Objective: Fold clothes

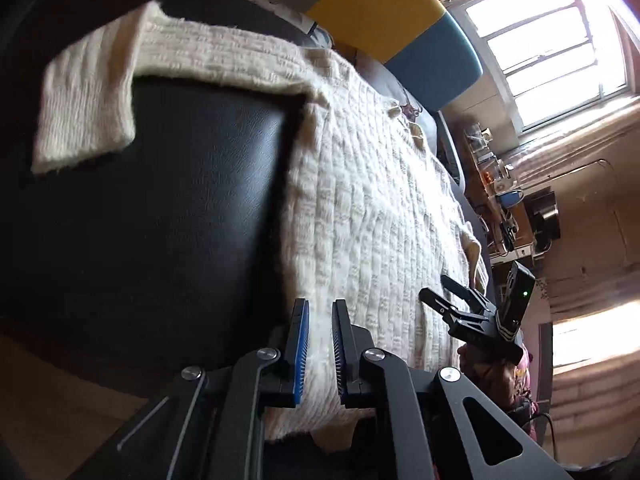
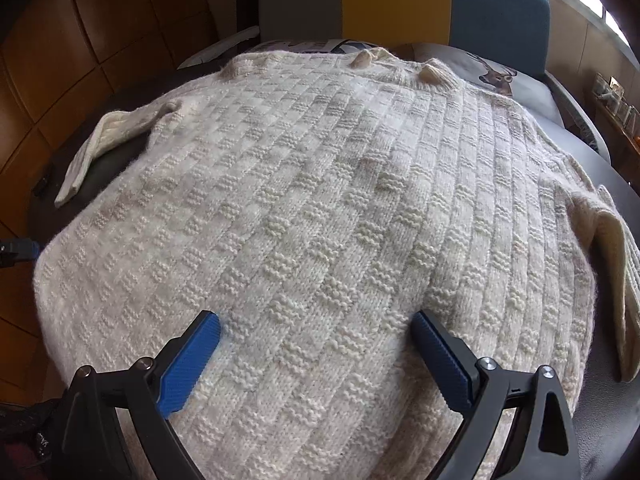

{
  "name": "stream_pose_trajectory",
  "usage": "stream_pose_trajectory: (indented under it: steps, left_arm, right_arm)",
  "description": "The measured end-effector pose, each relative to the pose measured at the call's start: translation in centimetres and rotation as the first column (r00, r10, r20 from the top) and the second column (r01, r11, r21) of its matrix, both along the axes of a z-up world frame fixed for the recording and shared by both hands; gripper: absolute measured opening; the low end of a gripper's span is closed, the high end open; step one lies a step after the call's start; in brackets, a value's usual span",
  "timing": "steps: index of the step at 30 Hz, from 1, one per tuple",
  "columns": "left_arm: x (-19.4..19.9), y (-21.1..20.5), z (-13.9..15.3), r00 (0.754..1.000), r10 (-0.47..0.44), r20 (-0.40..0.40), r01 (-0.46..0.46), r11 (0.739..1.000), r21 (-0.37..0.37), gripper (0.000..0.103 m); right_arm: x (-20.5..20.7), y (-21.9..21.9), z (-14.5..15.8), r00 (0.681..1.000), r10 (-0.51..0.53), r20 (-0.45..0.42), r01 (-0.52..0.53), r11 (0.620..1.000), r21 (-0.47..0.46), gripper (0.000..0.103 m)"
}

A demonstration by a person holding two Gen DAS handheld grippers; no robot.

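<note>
Right hand-held gripper (image 2: 316,340) hovers spread wide over the cream knit sweater (image 2: 320,200); left hand-held gripper (image 1: 320,344) (nearly closed, apparently gripping nothing) should take the hem squarely.

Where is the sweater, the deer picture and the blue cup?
sweater (image 2: 320,216): right wrist view, middle of its knitted body.
deer picture (image 2: 498,76): right wrist view, the deer's head on the grey cushion.
blue cup (image 1: 510,198): left wrist view, its side, on the far shelf.
</note>
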State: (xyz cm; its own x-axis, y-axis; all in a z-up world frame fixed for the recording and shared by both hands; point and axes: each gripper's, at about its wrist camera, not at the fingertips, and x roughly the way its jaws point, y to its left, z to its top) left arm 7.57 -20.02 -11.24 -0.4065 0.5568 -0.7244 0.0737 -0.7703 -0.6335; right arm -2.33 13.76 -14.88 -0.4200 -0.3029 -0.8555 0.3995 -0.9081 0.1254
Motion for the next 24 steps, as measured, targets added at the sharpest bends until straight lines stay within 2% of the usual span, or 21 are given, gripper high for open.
stream_pose_trajectory:
  steps: [3, 5, 7, 8, 10, 11, 15, 17, 19, 22, 24]
  left_arm:
    - [-2.4, 0.9, -1.0, 1.000, 0.002, 0.032, 0.000, 0.997, -0.072, 0.019]
    - [-3.4, 1.6, -2.5, 0.996, -0.001, 0.085, 0.009, 0.996, -0.087, 0.019]
    - [-3.4, 2.7, -4.1, 0.991, -0.009, 0.136, 0.030, 0.988, -0.149, 0.019]
    - [-3.0, 3.0, -4.1, 0.993, -0.017, 0.116, 0.036, 0.987, -0.156, 0.019]
    - [-2.5, 3.0, -3.8, 0.993, -0.037, 0.113, 0.051, 0.991, -0.126, 0.019]
    - [-2.4, 2.6, -3.7, 0.993, -0.023, 0.116, 0.034, 0.995, -0.090, 0.019]
    - [-2.6, 1.5, -2.4, 0.997, 0.022, 0.074, -0.017, 0.997, -0.074, 0.020]
    - [-3.6, 1.8, -1.9, 0.999, 0.005, 0.049, -0.002, 0.998, -0.060, 0.020]
    - [-4.9, 2.5, -1.3, 1.000, -0.019, 0.021, 0.020, 0.998, -0.061, 0.026]
    - [-7.9, 4.7, -0.2, 0.998, -0.063, -0.015, 0.062, 0.995, -0.078, 0.027]
    - [-10.2, 6.4, 0.3, 0.995, -0.094, -0.027, 0.092, 0.993, -0.077, 0.028]
  right_arm:
    - [-0.1, 0.5, 0.2, 1.000, -0.022, -0.002, 0.022, 1.000, -0.003, 0.098]
    - [-0.2, 1.2, 0.0, 0.999, -0.034, -0.008, 0.035, 0.998, 0.044, 0.097]
    - [0.2, 2.5, -0.2, 0.999, -0.042, -0.021, 0.043, 0.997, 0.067, 0.097]
    - [0.3, 3.2, -0.3, 0.999, -0.046, -0.027, 0.048, 0.997, 0.068, 0.097]
    - [0.6, 4.4, -0.4, 0.998, -0.058, -0.035, 0.060, 0.997, 0.052, 0.097]
    - [0.7, 4.9, -0.4, 0.998, -0.059, -0.039, 0.061, 0.997, 0.050, 0.097]
    - [0.3, 5.4, 0.0, 0.998, -0.065, -0.010, 0.065, 0.997, 0.047, 0.097]
    - [-0.2, 5.3, 0.9, 0.998, -0.065, -0.002, 0.065, 0.998, 0.006, 0.097]
    - [-0.9, 5.3, 1.9, 0.998, -0.066, -0.006, 0.065, 0.997, -0.044, 0.097]
    - [-2.9, 5.4, 3.5, 0.994, -0.103, -0.027, 0.098, 0.986, -0.134, 0.097]
    - [-4.6, 5.4, 4.0, 0.992, -0.119, -0.038, 0.112, 0.981, -0.156, 0.097]
